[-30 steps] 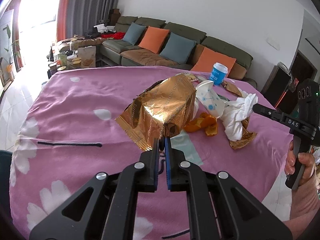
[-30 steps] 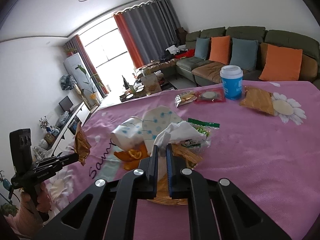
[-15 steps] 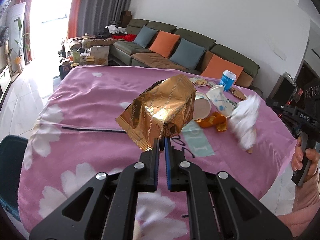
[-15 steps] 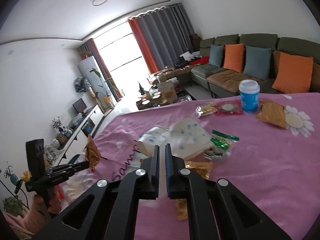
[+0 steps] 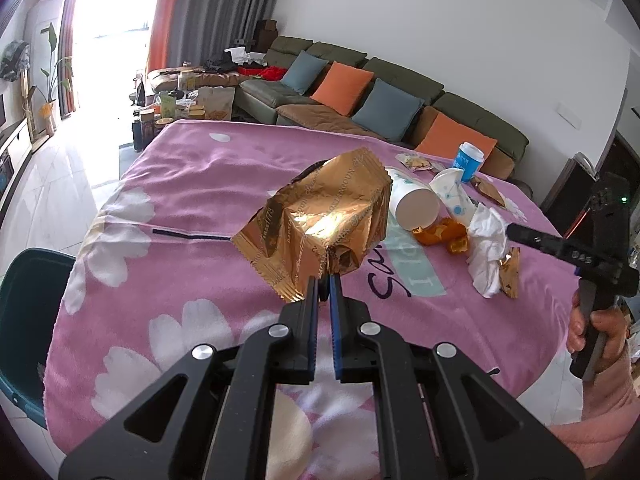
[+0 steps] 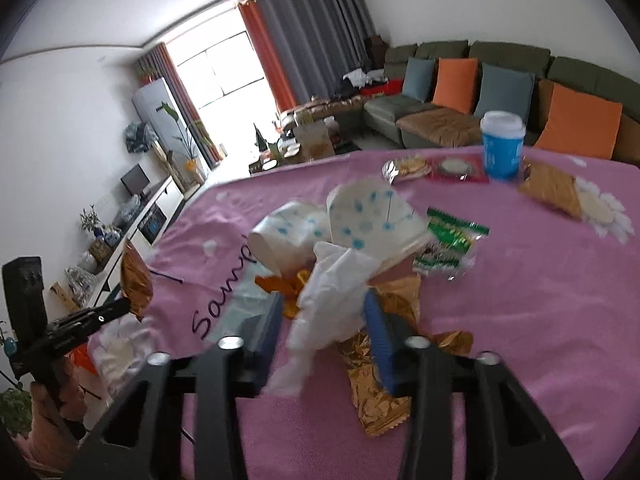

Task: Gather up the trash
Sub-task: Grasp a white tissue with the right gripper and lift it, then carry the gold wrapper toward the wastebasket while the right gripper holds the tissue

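While the left gripper (image 5: 324,280) pinches a crumpled gold foil wrapper (image 5: 320,224) by its lower edge, jaws closed on it and holding it above the pink flowered tablecloth (image 5: 192,280), the right gripper (image 6: 320,316) has its jaws spread wide with a white crumpled tissue (image 6: 332,292) hanging between them (whether either pad touches it cannot be told through the blur). Beneath the tissue lies a second gold wrapper (image 6: 376,396) on the cloth. Just beyond are two tipped paper cups (image 6: 372,220) with blue dots, orange peel (image 5: 438,234) beside them and a green snack packet (image 6: 452,240). Farther back stands an upright blue cup (image 6: 502,146) with a white lid. A dark teal bin (image 5: 24,320) sits off the table's left edge.
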